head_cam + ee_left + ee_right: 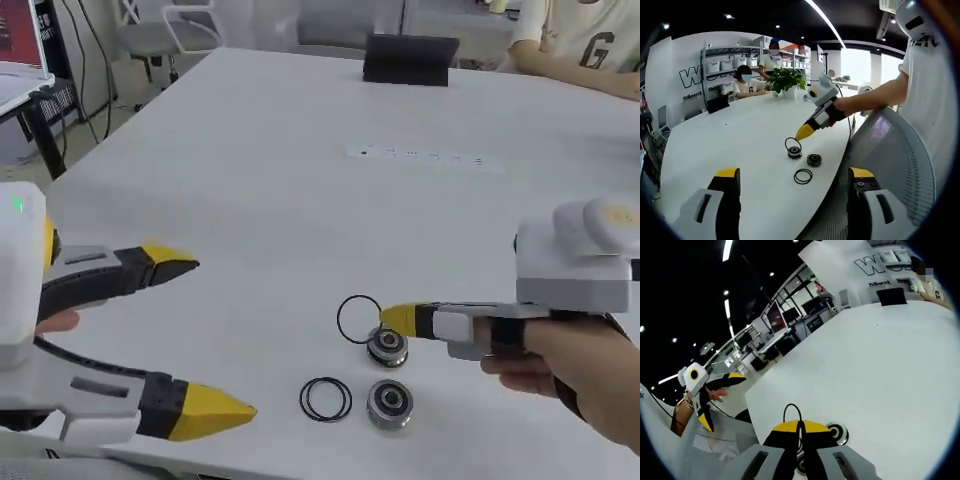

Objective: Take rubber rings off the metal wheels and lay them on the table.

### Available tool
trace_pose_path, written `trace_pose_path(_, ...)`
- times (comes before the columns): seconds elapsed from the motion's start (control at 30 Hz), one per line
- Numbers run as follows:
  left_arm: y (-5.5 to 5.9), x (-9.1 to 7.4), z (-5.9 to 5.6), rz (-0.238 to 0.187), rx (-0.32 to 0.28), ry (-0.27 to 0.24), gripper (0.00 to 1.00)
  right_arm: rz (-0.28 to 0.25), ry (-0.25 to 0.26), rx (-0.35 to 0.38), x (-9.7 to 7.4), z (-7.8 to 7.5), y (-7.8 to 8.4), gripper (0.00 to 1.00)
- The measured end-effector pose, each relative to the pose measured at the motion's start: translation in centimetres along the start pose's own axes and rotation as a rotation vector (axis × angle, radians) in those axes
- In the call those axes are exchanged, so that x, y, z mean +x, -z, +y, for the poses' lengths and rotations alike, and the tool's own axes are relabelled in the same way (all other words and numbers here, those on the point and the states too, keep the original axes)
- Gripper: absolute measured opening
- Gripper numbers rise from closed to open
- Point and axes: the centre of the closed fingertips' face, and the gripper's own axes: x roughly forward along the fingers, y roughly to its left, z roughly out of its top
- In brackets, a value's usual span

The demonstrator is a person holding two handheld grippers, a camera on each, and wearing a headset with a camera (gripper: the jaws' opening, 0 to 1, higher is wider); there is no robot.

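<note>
Head view: the white table [300, 180] stretches away, and the left gripper [222, 335] hangs over its near left edge, claw spread wide with nothing in it. The right gripper [388, 320] sits toward the near right, claw pressed together, pinching a rubber ring [339, 318] that loops up beside the far metal wheel [387, 346]. The near wheel [390, 404] stands close to the table's near edge, and two loose rings [303, 400] lie flat just left of it.
</note>
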Motion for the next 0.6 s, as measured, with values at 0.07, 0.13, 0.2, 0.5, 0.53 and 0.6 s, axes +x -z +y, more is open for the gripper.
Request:
trace_pose_path(0.07, 0.5, 0.3, -0.5, 0.005, -0.010, 0.013, 0.91, 0.010, -0.006, -0.002, 0.2, 0.3, 0.2, 0.00)
trace_pose_path(0.13, 0.8, 0.5, -0.8, 0.010, -0.019, 0.022, 0.91, 0.022, -0.014, -0.006, 0.5, 0.6, 0.5, 0.00)
trace_pose_path(0.2, 1.2, 0.6, -1.0, 0.017, -0.027, 0.034, 0.91, 0.035, -0.022, -0.009, 0.8, 0.9, 0.8, 0.00)
trace_pose_path(0.5, 2.0, 0.8, -1.2, 0.018, -0.088, 0.059, 0.91, 0.115, -0.053, -0.037, 2.1, 2.0, 2.8, 0.00)
trace_pose_path(0.53, 1.9, 0.8, -1.2, 0.010, -0.091, 0.058, 0.91, 0.122, -0.055, -0.039, 2.2, 2.1, 3.0, 0.00)
trace_pose_path(0.6, 1.7, 0.7, -1.0, -0.010, -0.108, 0.054, 0.93, 0.139, -0.056, -0.048, 2.4, 2.0, 3.4, 0.00)
